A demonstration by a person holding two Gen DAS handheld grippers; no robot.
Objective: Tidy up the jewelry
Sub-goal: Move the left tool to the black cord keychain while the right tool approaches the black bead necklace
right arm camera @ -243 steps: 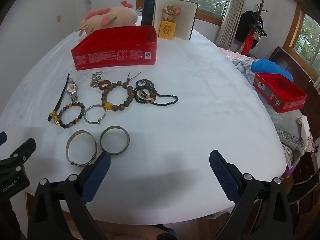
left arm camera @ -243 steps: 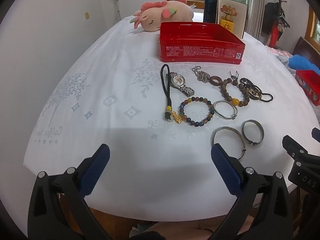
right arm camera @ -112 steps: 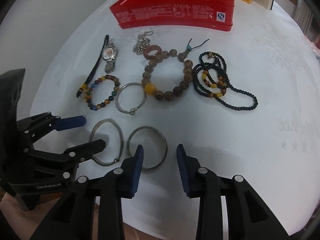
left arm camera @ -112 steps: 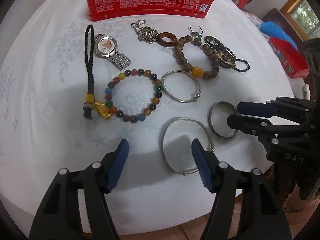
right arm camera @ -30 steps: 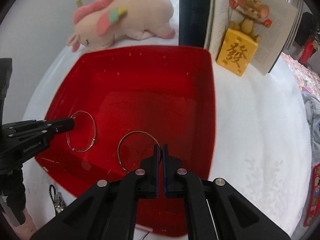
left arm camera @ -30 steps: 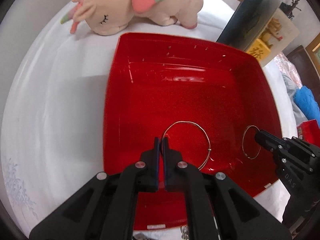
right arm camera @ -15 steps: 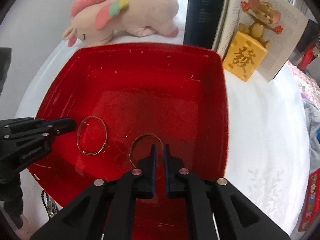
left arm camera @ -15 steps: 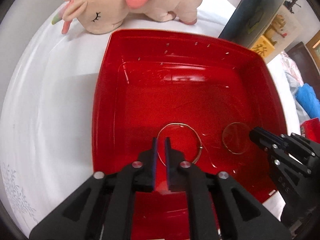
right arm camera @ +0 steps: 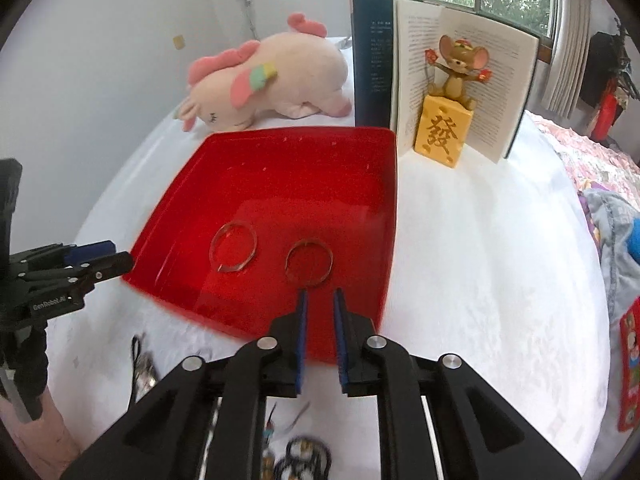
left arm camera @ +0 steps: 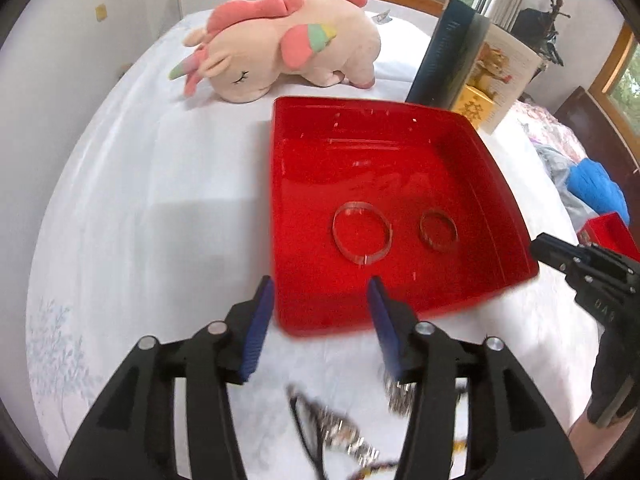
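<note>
Two bangles flat in red tray; left hand-held gripper spread wide, right hand-held gripper slightly parted, both empty.

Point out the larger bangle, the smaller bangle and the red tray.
larger bangle [left arm camera: 362, 235]: left wrist view, on its near rim.
smaller bangle [left arm camera: 438, 230]: left wrist view, on the ring's band.
red tray [left arm camera: 500, 184]: left wrist view, on its right wall.

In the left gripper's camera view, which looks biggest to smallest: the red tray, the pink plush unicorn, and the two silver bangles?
1. Red tray
2. Plush unicorn, though it sits farther back
3. Left bangle
4. Right bangle
</note>
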